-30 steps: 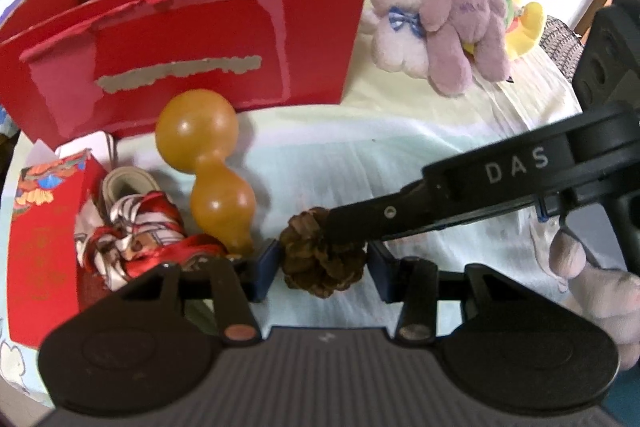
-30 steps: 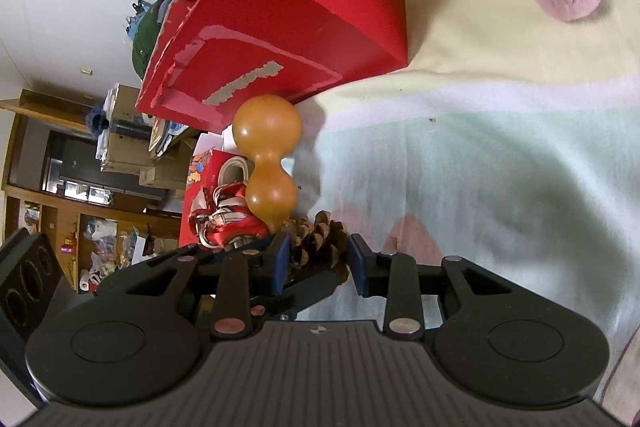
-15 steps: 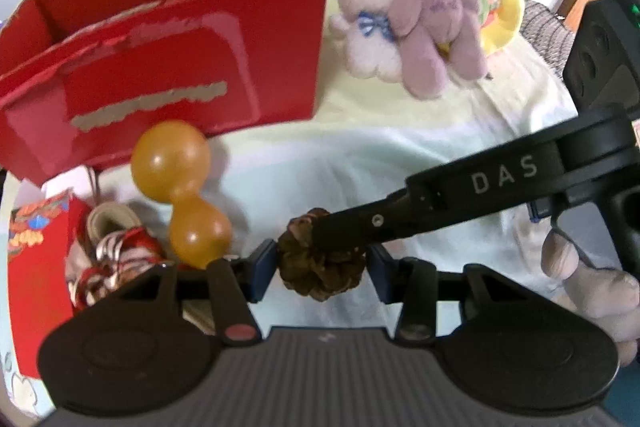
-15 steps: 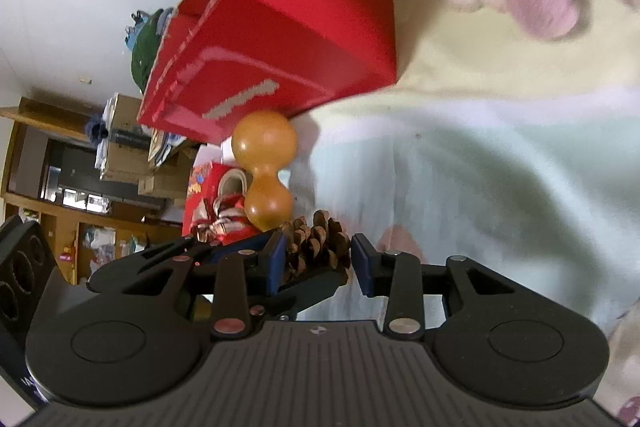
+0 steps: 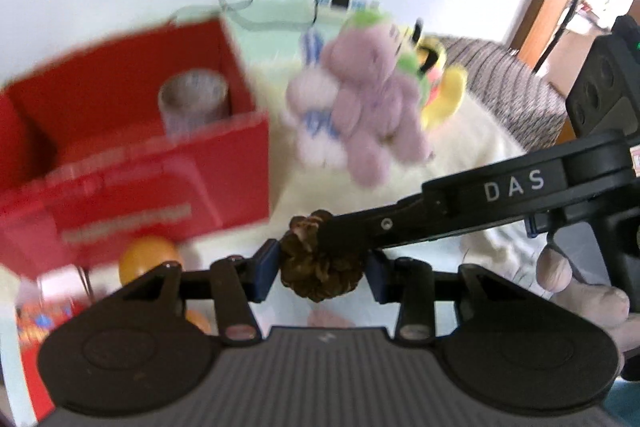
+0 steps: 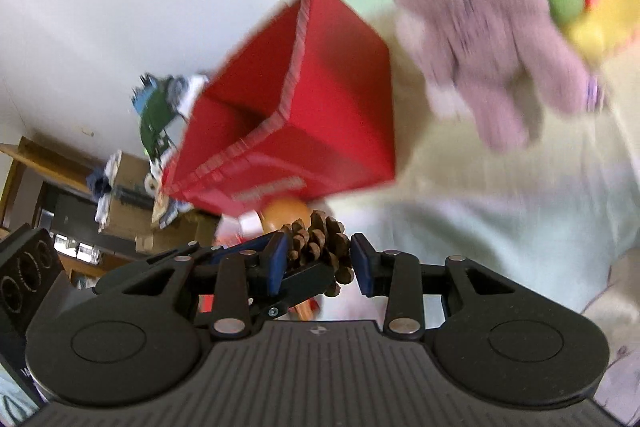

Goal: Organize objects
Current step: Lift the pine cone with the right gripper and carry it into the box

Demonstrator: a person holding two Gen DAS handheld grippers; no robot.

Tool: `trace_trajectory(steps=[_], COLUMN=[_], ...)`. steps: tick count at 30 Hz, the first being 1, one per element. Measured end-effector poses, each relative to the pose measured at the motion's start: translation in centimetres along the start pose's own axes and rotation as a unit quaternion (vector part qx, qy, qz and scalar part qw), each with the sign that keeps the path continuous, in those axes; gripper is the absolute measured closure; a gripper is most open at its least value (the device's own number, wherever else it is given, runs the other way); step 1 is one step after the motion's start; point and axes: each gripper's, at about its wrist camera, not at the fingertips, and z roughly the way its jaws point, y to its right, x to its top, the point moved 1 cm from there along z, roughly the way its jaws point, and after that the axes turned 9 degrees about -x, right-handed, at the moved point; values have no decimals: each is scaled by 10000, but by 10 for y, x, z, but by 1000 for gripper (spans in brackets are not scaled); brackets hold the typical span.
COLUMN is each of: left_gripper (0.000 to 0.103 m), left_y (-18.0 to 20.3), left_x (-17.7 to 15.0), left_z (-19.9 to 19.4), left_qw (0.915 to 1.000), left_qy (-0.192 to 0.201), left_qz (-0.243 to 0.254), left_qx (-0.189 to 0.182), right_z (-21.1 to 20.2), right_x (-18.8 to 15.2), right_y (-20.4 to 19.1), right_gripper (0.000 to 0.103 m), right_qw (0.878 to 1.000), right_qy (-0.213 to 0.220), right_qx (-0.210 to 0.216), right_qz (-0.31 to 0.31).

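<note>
Low in the frame's middle, the pinecone (image 5: pixel 320 267) sits clamped by both the left gripper (image 5: pixel 320 269) and right gripper (image 6: pixel 320 259); it looks light, brittle-scaled, best pinched gently around its belly.

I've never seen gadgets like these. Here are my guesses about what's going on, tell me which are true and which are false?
1. Both grippers hold the same pine cone. True: the left gripper and the right gripper each have it between their blue pads.
2. The red cardboard box is closed with a lid. False: its top is open.
3. Something already stands inside the box. True: a patterned cylinder.
4. The orange gourd is inside the box. False: it lies outside, in front of it.
5. The plush toys sit beside the box. True.
6. The purple plush is clamped by a gripper. False: neither gripper touches it.
</note>
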Motion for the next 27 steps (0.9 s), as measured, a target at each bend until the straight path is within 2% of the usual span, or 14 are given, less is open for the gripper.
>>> trace_trajectory(steps=[7, 12, 20, 27], left_gripper=[62, 62, 62, 62], left_y=[-13, -45, -95, -135], left_x=[50, 73, 91, 91], left_z=[-36, -52, -45, -16], left_qw=[9968, 9956, 9958, 9966], left_qy=[644, 798, 724, 227], left_qz=[411, 355, 233, -1], left_qx=[-235, -339, -506, -791], right_z=[-21, -8, 28, 65], right_x=[36, 55, 75, 82], right_y=[-45, -75, -104, -109], right_gripper=[65, 68, 69, 69], right_qw=[9957, 9921, 9888, 9885], right_qy=[837, 1072, 1094, 729], right_qx=[-25, -56, -441, -948], right_qz=[-395, -656, -909, -925])
